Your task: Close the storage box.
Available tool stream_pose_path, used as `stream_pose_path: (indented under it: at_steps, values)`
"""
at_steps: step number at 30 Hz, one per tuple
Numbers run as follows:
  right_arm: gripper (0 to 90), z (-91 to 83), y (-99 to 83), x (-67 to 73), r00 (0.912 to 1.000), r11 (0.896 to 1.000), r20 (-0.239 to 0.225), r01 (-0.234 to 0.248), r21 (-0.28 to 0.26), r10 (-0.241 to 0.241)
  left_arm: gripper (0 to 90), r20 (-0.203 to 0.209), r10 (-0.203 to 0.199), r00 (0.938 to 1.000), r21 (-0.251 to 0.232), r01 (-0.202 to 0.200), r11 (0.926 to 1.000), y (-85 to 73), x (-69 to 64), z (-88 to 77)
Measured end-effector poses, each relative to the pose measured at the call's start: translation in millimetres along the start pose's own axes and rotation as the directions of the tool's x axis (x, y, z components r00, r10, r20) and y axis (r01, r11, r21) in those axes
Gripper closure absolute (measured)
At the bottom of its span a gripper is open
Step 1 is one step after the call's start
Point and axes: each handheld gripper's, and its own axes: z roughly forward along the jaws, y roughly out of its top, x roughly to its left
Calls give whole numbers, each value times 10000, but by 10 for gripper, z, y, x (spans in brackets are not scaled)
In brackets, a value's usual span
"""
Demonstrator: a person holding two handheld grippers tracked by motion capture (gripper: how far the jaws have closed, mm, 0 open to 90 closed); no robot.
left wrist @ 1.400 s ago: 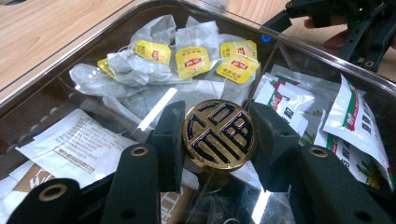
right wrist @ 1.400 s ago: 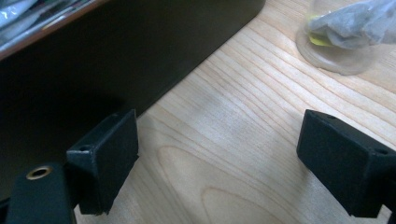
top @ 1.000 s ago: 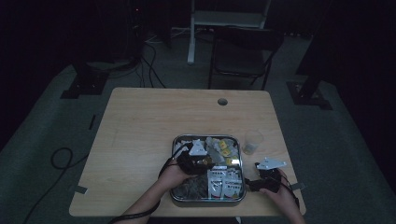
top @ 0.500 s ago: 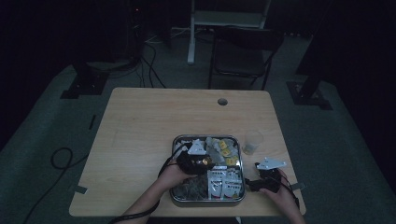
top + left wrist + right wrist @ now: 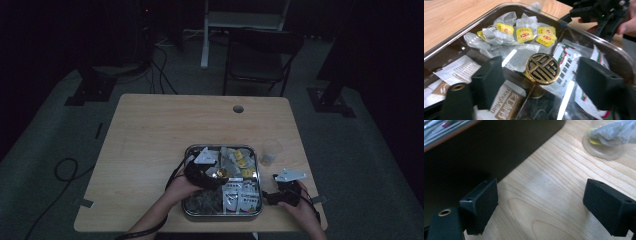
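Item: round knob (image 5: 542, 68), black face with a gold rim and a gold ornamental pattern, set on a gold stem on the clear lid (image 5: 486, 15) of a steel tray (image 5: 189, 150). It is seen at the middle of the lid, near the front right part of the table (image 5: 150, 130). Below the lid, tea bags with yellow tags (image 5: 524, 33) are stored at the far side, printed white sachets (image 5: 567, 62) at the near side.

Left gripper (image 5: 544, 80): jaws have just been opening and are spread wide, one on each side of the knob, no pad pressed on it; nothing is held.

Right gripper (image 5: 541, 207): jaws are spread wide over bare wood, just right of the tray; nothing is held. A clear cup (image 5: 606, 140) with a tea bag inside is placed farther off
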Motion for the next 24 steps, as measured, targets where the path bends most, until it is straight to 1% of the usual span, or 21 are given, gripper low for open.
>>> stream_pose_path:
  at_steps: [1,2,4,5,7,8,9,11,14,16,17,22,24]
  values:
    - [121,0,0,0,10000,10000,-1,0,-1,0,177,-34,38,10000,6,-38,10000,-1,2,-13]
    - [121,0,0,0,10000,10000,0,0,-1,0,177,-12,19,10000,38,-19,10000,-5,5,-26]
    - [121,0,0,0,10000,10000,-1,2,-2,-2,144,-70,-16,10000,71,17,10000,-11,9,-34]
    - [121,0,0,-1,10000,10000,-1,5,-2,-5,137,-27,-30,10000,106,31,9999,-17,13,-41]
    - [121,0,0,0,10000,10000,0,1,-3,-1,134,-34,-29,10000,53,29,10000,-30,9,-53]
    - [121,0,0,0,10000,10000,-1,2,-2,-2,107,-6,-43,10000,72,43,10000,-35,9,-64]
    - [121,0,0,0,10000,10000,-2,-2,-4,2,103,-51,-75,10000,-35,75,10000,-46,13,-88]
    - [121,0,0,0,10000,10000,-2,-4,-4,4,102,-123,-119,9999,-74,119,9999,-57,23,-112]
    - [121,0,0,0,10000,10000,-2,-5,-2,5,94,-415,-211,9989,-391,194,9990,-96,65,-178]
    - [121,0,0,0,10000,10000,-1,-5,-2,5,86,-479,-235,9986,-466,213,9987,-108,76,-196]
    - [121,0,0,0,10000,10000,0,-3,-2,3,86,-648,-291,9975,-634,250,9977,-149,118,-259]
    - [121,0,0,0,10000,10000,1,-7,-1,7,87,-942,-543,9941,-774,470,9959,-255,211,-385]
    - [121,0,0,0,10000,10000,0,-6,-3,6,87,-1059,-547,9929,-795,464,9958,-297,239,-418]
